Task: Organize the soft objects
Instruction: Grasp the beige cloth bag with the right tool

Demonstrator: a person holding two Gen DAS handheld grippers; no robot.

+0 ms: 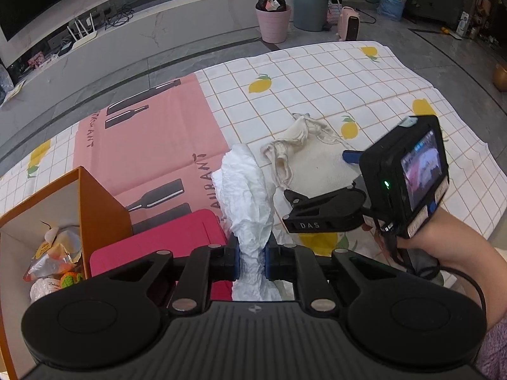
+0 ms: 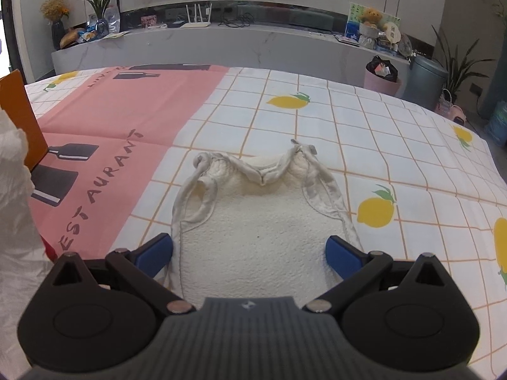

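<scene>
My left gripper (image 1: 252, 261) is shut on a crumpled white cloth (image 1: 245, 190), which stands up between its blue pads and shows at the left edge of the right wrist view as the white cloth (image 2: 14, 215). A cream fleece garment (image 2: 253, 228) with straps lies flat on the lemon-print sheet. My right gripper (image 2: 248, 255) hovers just above its near end, open wide, a blue pad (image 2: 155, 253) on each side of the fabric. In the left wrist view the right gripper (image 1: 350, 158) reaches over the cream garment (image 1: 304, 155), held by a hand (image 1: 443, 253).
An open orange box (image 1: 79, 196) with soft items inside stands at the left, beside a magenta lid (image 1: 164, 240). A pink restaurant-print mat (image 2: 104, 120) covers the sheet's left part. Bins (image 1: 309, 3) and a low marble shelf (image 2: 221, 44) stand beyond.
</scene>
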